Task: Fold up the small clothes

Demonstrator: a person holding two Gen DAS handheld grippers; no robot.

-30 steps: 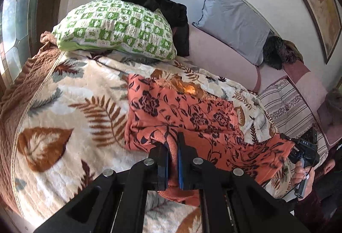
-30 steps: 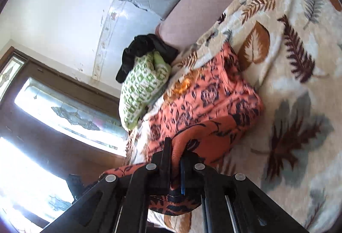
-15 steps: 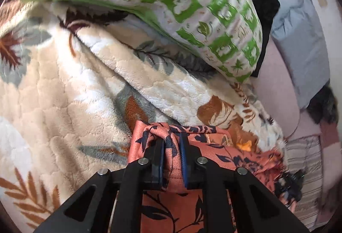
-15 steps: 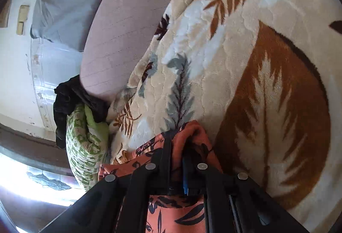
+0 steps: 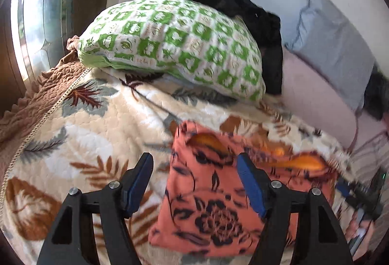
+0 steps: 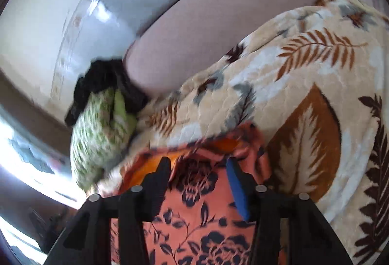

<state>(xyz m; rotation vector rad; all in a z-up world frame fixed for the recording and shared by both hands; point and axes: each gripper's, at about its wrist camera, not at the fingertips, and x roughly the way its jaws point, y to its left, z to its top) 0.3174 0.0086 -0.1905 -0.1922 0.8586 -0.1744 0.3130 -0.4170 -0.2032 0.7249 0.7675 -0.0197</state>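
Half a second ago both of your grippers were pinching the cloth's edge; now they've let go. Your left gripper (image 5: 195, 182) has its fingers spread wide with nothing in them, hovering over the near-left part of the orange floral garment (image 5: 214, 204), which lies flat on the leaf-print blanket (image 5: 80, 143) below the green checked pillow (image 5: 175, 46). Your right gripper (image 6: 198, 179) is wide open too, above the garment's far edge. So that fold looks laid down; I'd guess you can set up the next fold.
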